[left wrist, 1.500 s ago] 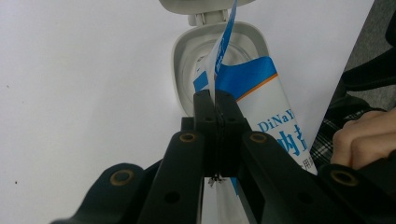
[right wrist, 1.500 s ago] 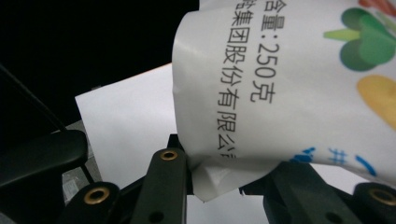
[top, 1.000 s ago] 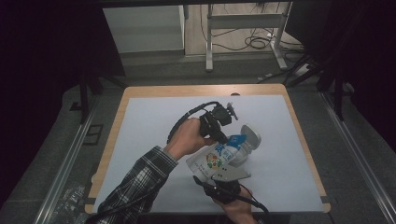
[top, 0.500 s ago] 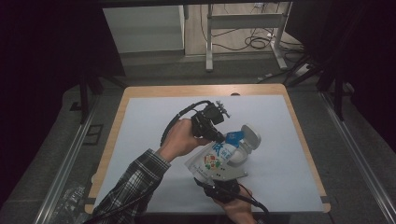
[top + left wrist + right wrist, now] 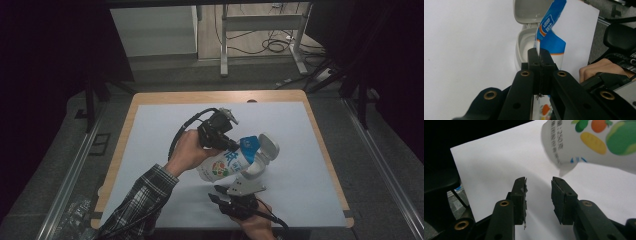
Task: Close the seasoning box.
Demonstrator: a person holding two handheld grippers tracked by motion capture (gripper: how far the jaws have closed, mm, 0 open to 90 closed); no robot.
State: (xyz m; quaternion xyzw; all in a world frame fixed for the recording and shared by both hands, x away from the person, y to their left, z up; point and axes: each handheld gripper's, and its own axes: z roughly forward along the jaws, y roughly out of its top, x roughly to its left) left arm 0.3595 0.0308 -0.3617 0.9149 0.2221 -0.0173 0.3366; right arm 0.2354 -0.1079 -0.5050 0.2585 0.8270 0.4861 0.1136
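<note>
From the high view, the left gripper (image 5: 231, 144) is clamped on the blue top edge of a soft refill pouch (image 5: 227, 162), holding it tilted over a small white flip-lid container (image 5: 261, 157) that stands open on the white table cover (image 5: 160, 135); the right gripper (image 5: 239, 192) sits just below the pouch's bottom, near the person's edge of the table. In the left gripper view, the 2 jaws are pressed together on the thin blue-and-white seal of the pouch (image 5: 550, 35), and the open container (image 5: 525, 42) lies just beyond it with its lid (image 5: 530, 10) swung back. In the right gripper view, the right gripper (image 5: 538, 185) has its jaws apart with nothing between them; they have just been opening, and the pouch's printed bottom corner (image 5: 584, 142) hangs free above and beyond them, not touched. The step in hand looks like handing the pouch wholly to the left gripper so its contents can go into the container. The next move probably calls for bringing the pouch's mouth squarely over the container's opening while the right gripper either supports the bottom or steadies the container; whether the pouch is already open at the top cannot be told.
</note>
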